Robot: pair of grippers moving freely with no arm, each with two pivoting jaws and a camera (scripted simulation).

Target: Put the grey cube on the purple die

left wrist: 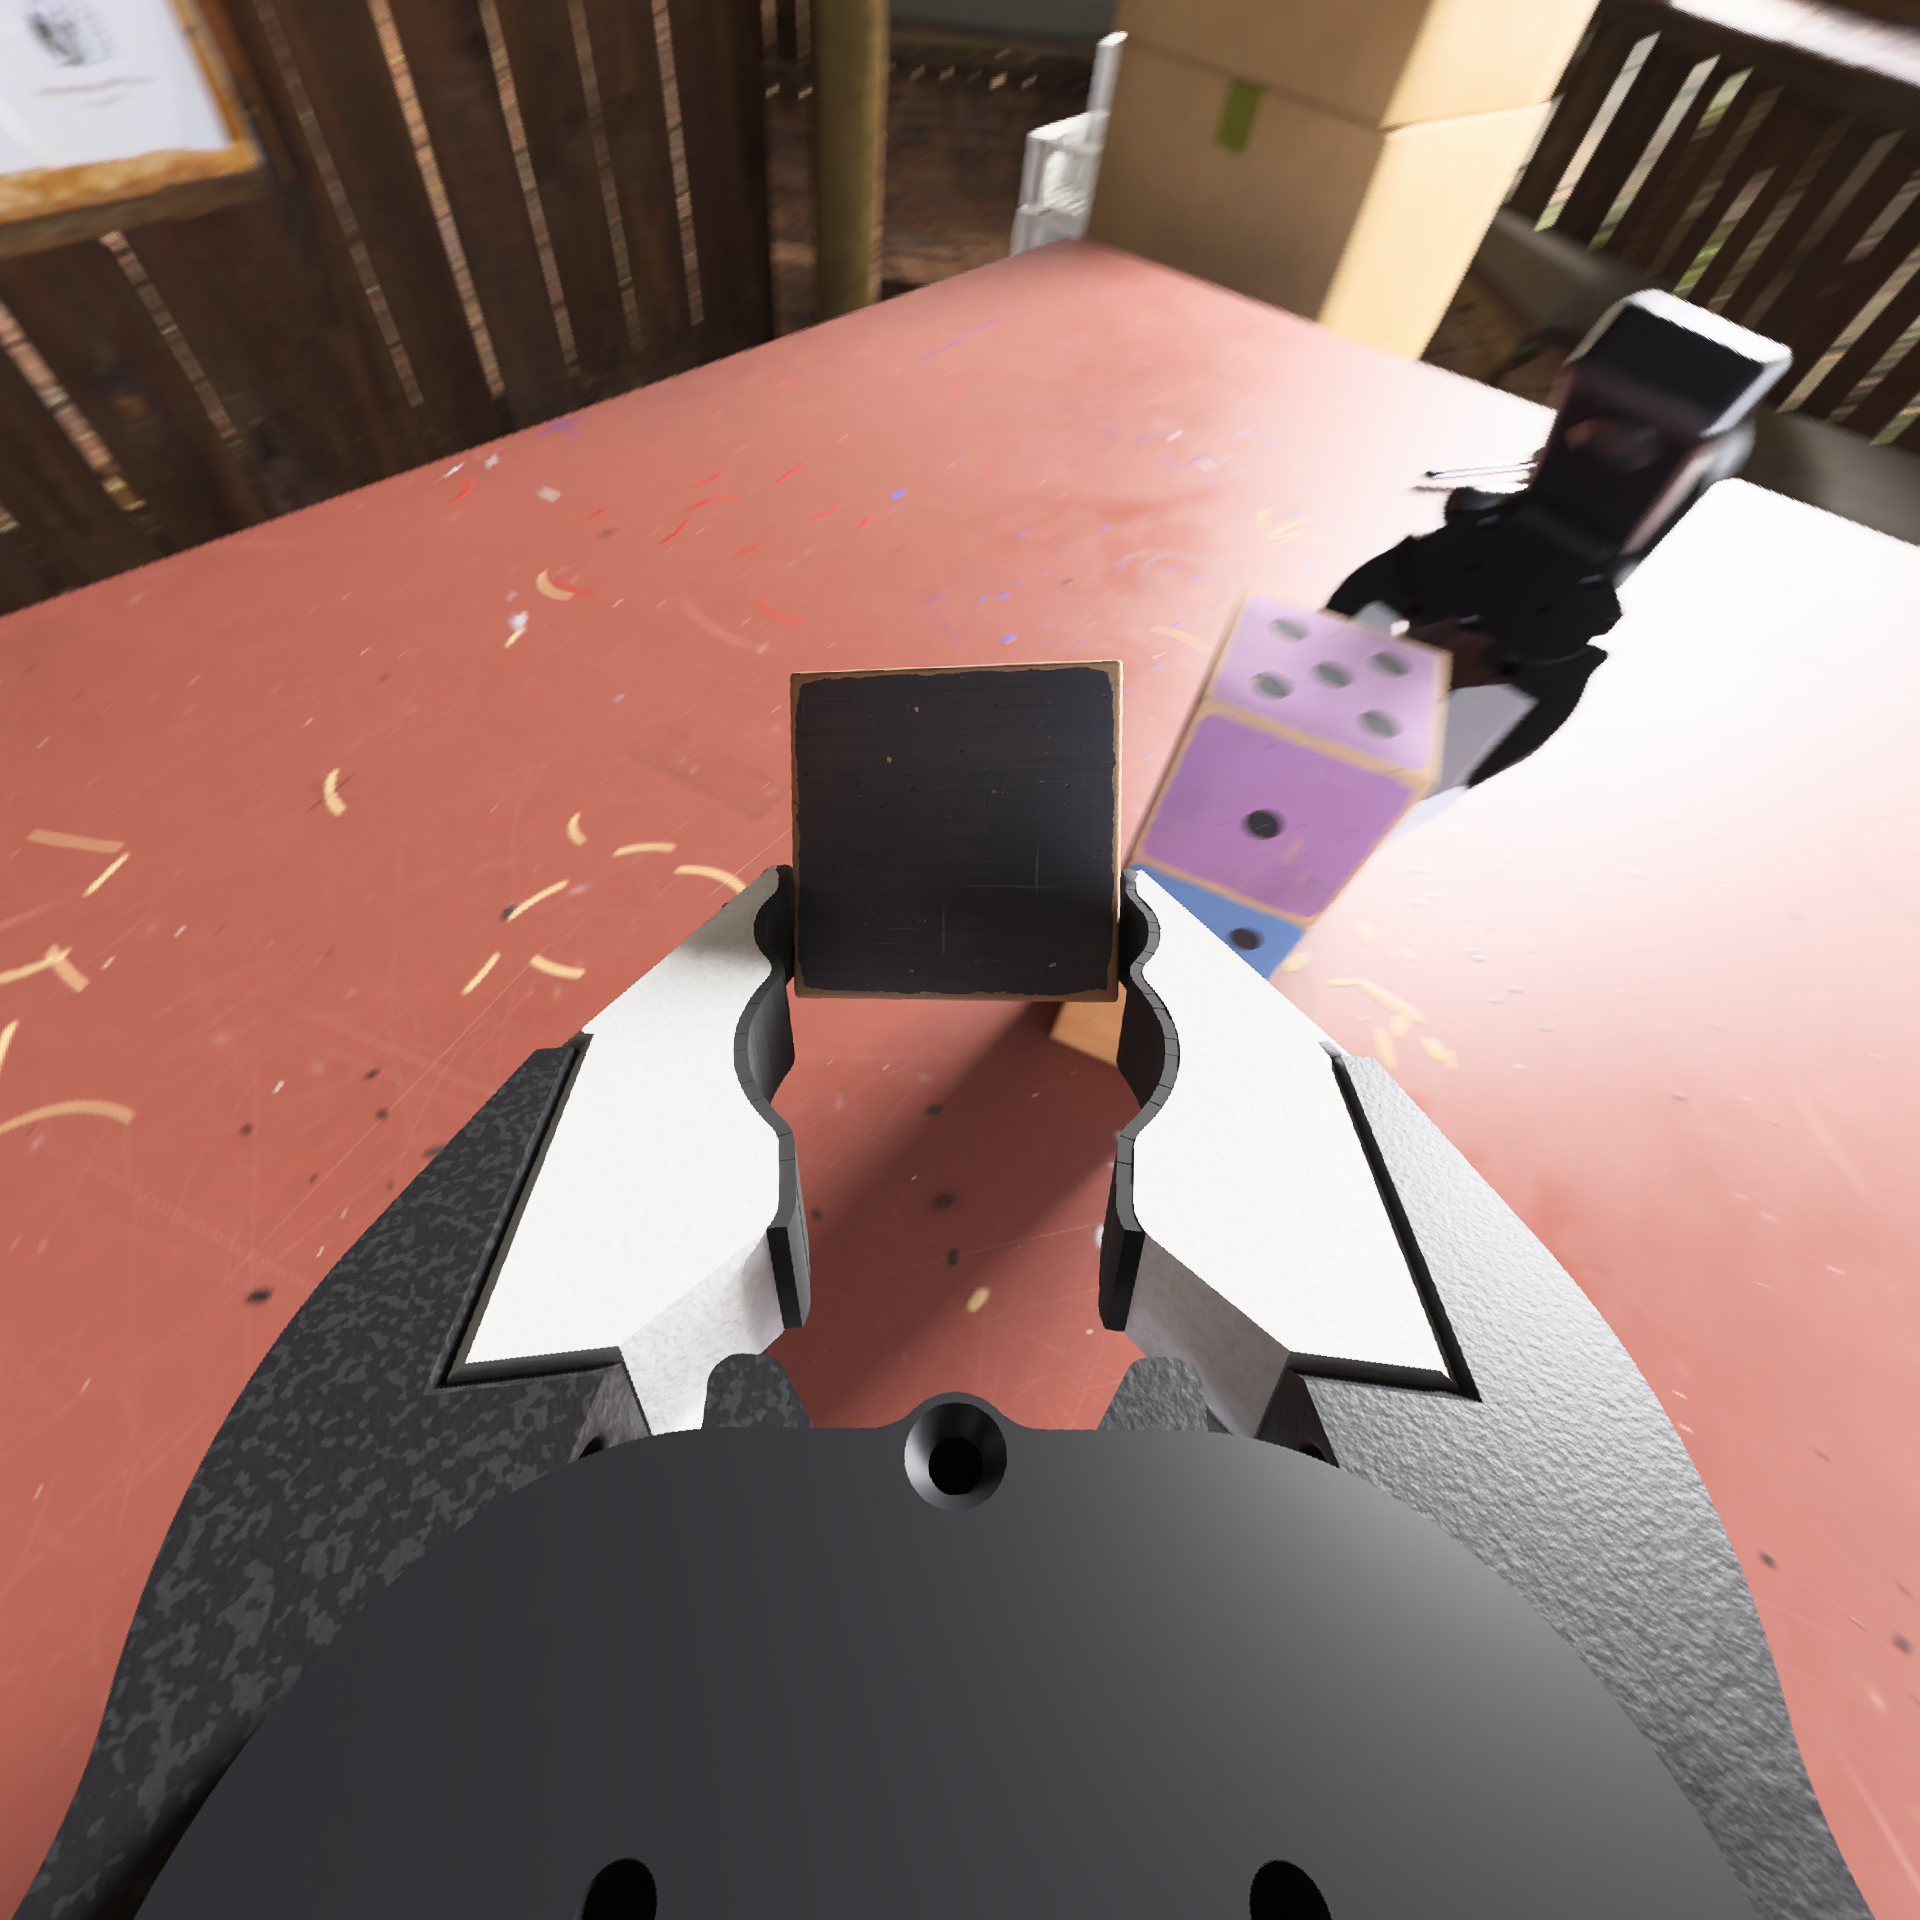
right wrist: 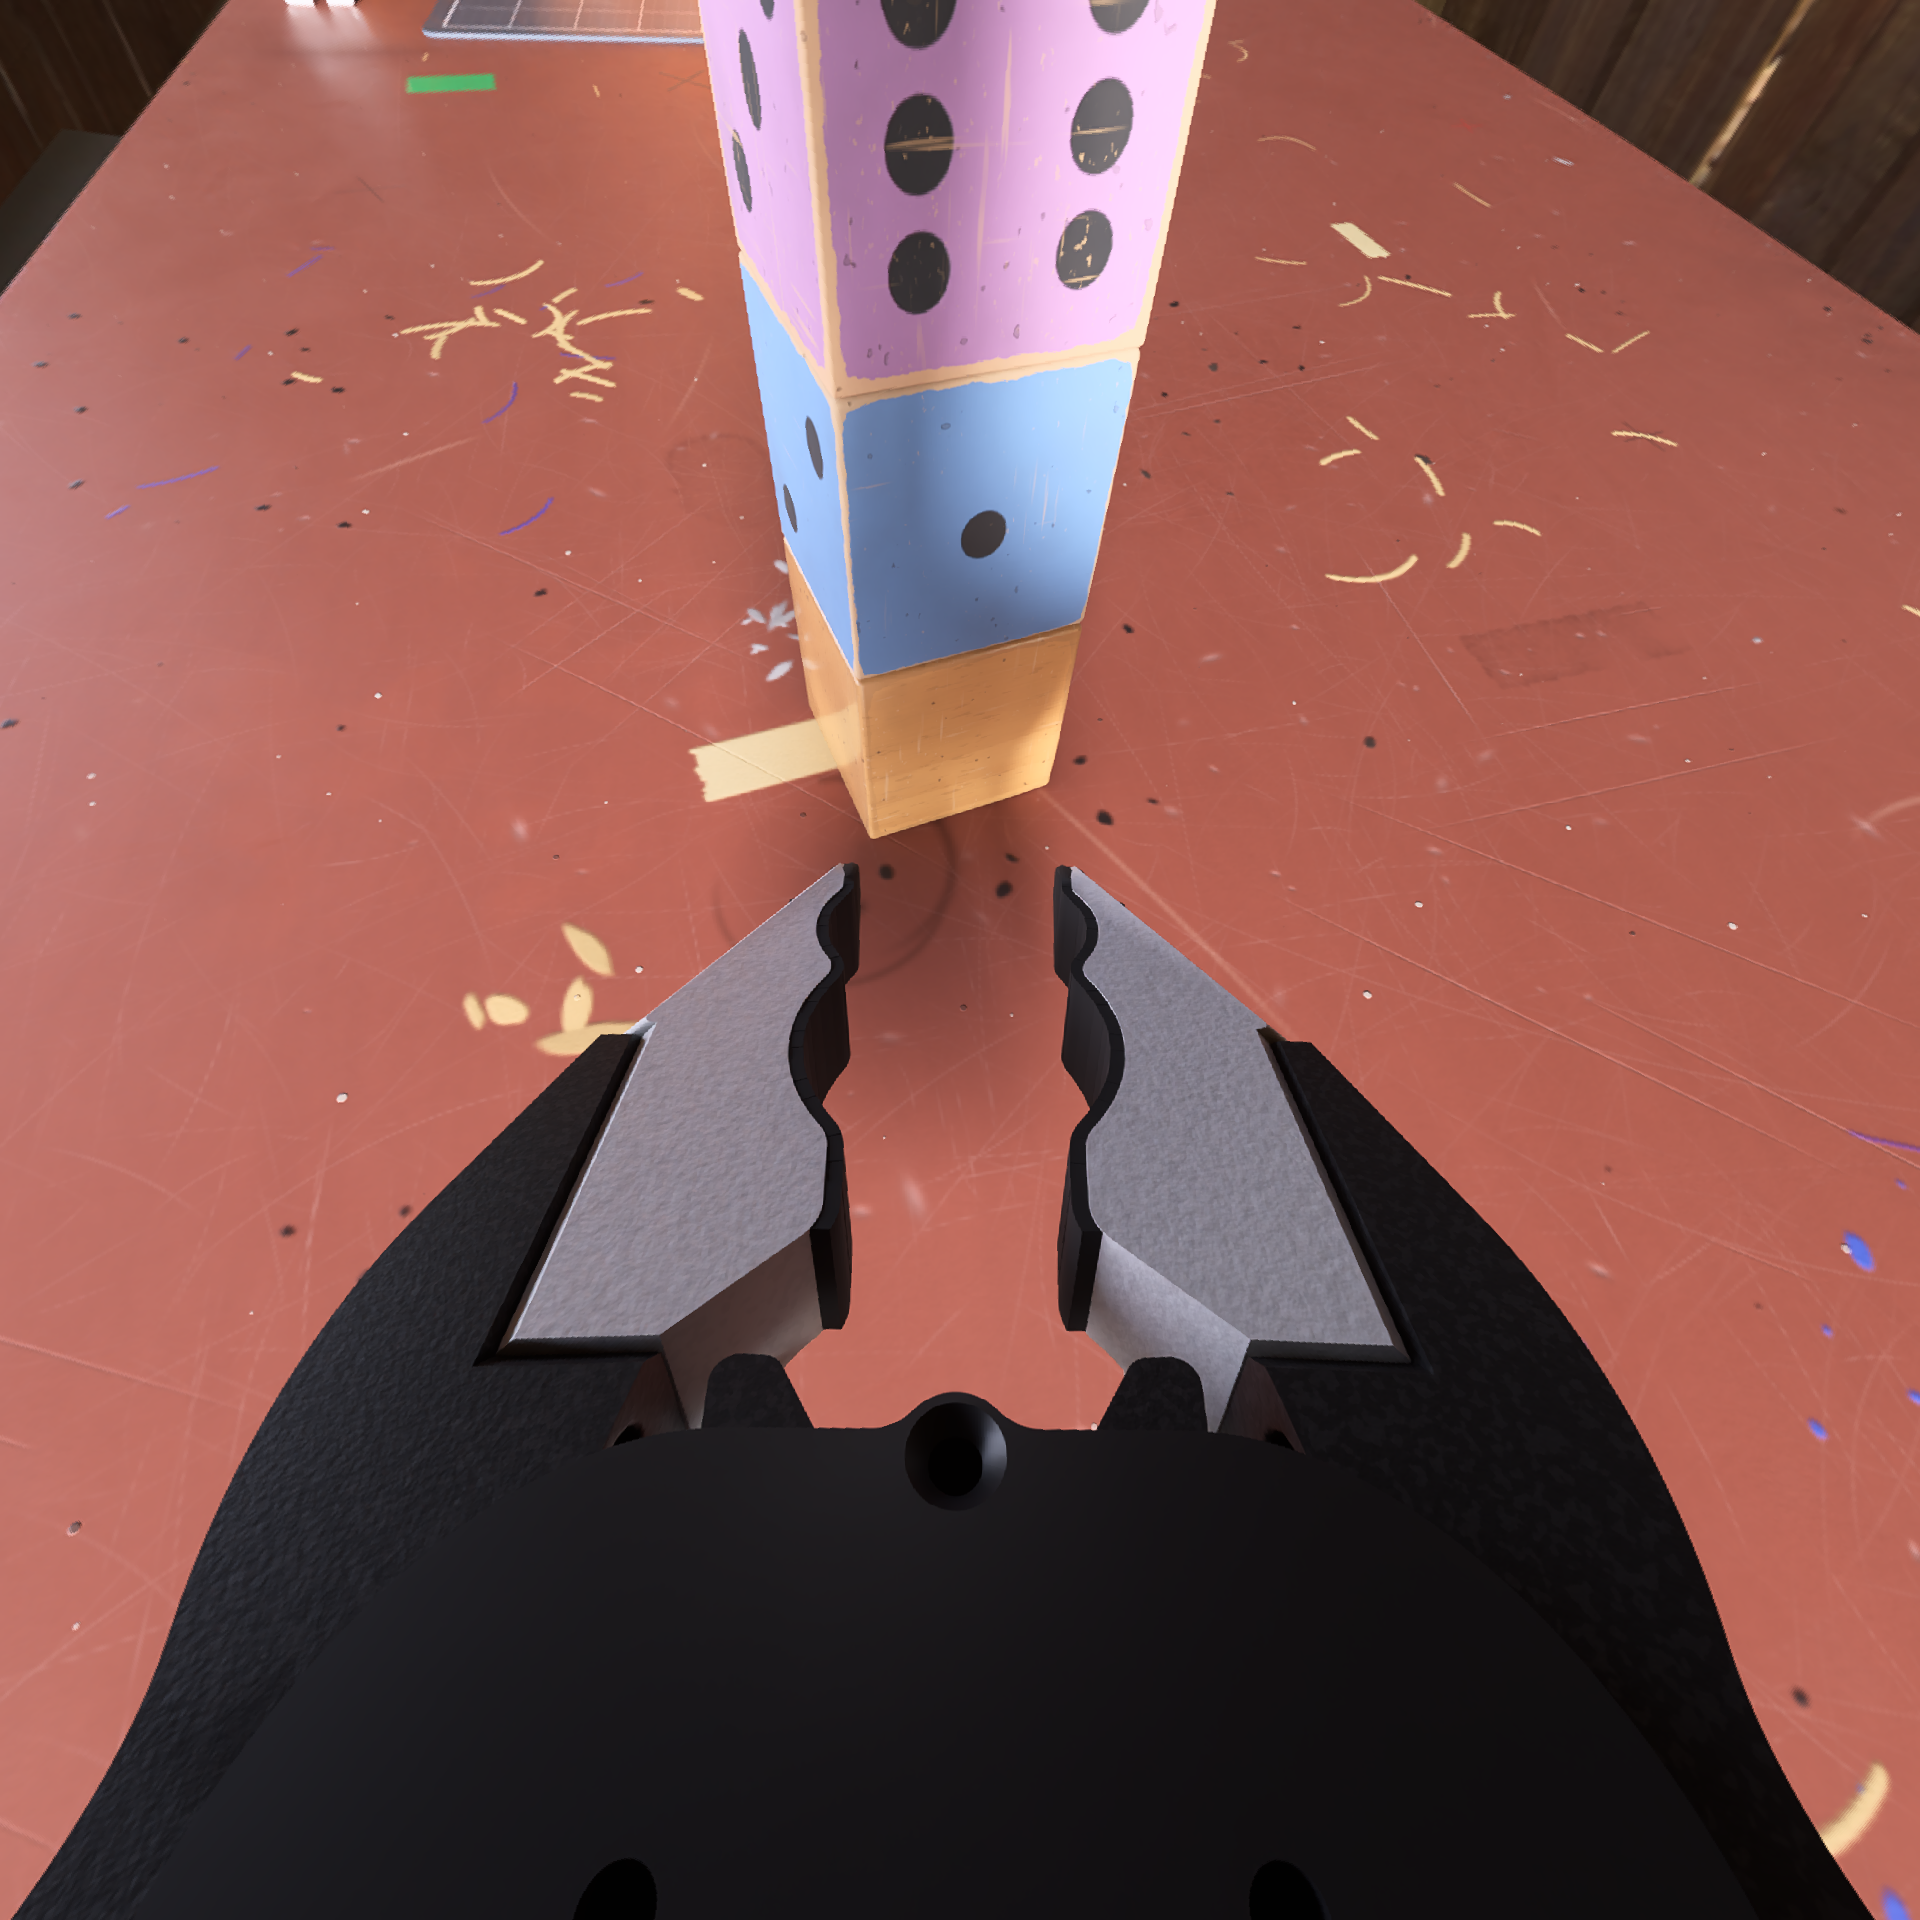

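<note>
We saw the grey cube as dark, matt, faintly scratched, its edges worn to bare wood. The purple die and blue die wore chipped matt paint; the block beneath was plain wood. The red table looked smooth, scuffed, slightly glossy.

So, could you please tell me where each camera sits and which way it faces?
Left wrist view: on the left tool, angled down over the red table; its fingers clamp the grey cube.
Right wrist view: on the right tool, low, open, facing the stack's wooden block.
Shared: purple die atop blue die.
</note>
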